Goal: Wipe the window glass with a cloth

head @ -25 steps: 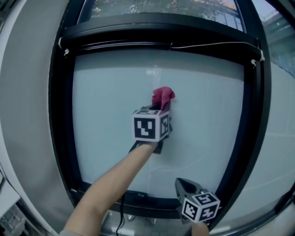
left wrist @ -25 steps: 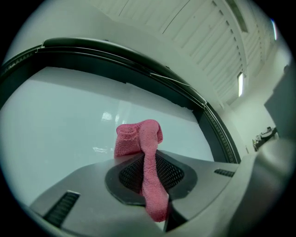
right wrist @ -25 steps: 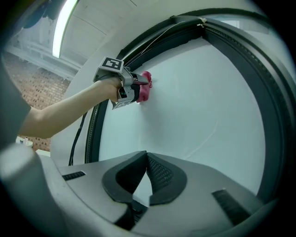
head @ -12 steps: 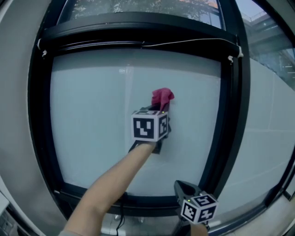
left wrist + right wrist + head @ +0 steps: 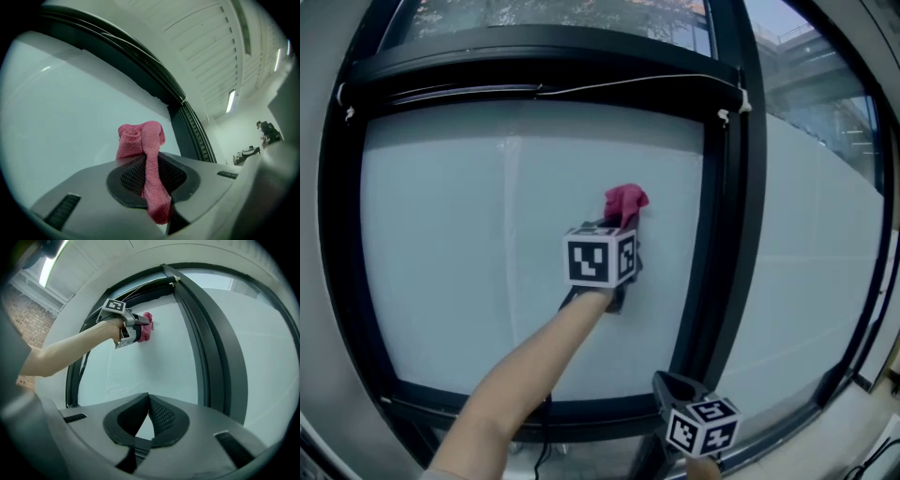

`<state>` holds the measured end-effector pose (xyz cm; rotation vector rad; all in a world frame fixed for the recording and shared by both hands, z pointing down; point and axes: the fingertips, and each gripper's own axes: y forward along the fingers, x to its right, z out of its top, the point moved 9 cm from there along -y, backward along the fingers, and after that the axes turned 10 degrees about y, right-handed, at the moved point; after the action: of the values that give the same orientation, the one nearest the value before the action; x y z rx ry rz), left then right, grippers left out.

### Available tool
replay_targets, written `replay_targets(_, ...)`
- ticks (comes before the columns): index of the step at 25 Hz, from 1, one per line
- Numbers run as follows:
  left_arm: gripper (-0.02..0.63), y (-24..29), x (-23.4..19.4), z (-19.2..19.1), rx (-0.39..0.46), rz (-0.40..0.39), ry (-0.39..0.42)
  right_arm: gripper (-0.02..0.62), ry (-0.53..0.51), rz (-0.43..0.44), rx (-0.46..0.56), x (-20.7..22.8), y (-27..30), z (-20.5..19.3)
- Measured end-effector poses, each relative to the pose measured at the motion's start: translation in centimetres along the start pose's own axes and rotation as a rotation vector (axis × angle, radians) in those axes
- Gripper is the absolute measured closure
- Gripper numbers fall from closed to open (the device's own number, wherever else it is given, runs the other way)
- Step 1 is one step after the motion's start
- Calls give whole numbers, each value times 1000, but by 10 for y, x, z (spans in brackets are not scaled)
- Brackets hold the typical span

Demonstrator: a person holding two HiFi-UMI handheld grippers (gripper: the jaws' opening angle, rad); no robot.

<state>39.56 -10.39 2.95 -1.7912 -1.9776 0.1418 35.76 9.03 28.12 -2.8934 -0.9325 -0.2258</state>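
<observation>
A pink cloth (image 5: 625, 202) is pressed against the frosted window glass (image 5: 459, 234), a little right of the pane's middle. My left gripper (image 5: 624, 226) is shut on the cloth, at the end of a bare outstretched forearm. In the left gripper view the cloth (image 5: 142, 140) runs between the jaws and bunches up on the glass (image 5: 61, 108). My right gripper (image 5: 667, 382) hangs low near the bottom of the frame, shut with nothing in it. The right gripper view looks past its closed jaws (image 5: 148, 397) up at the cloth (image 5: 147, 327) and the left gripper (image 5: 140, 327).
A black window frame (image 5: 534, 56) surrounds the pane, with a thick black upright post (image 5: 722, 216) just right of the cloth. A second pane (image 5: 806, 253) lies beyond the post. A thin white cord (image 5: 619, 82) runs along the top rail.
The left gripper has slid the cloth to the right across the glass, nearer the upright post. The right gripper has stayed low by the bottom rail.
</observation>
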Motion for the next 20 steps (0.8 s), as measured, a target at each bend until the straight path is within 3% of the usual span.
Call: replay_targets(20,549,82,81,-12,13,-177,-76,606,50,-242,49,61,-69,0)
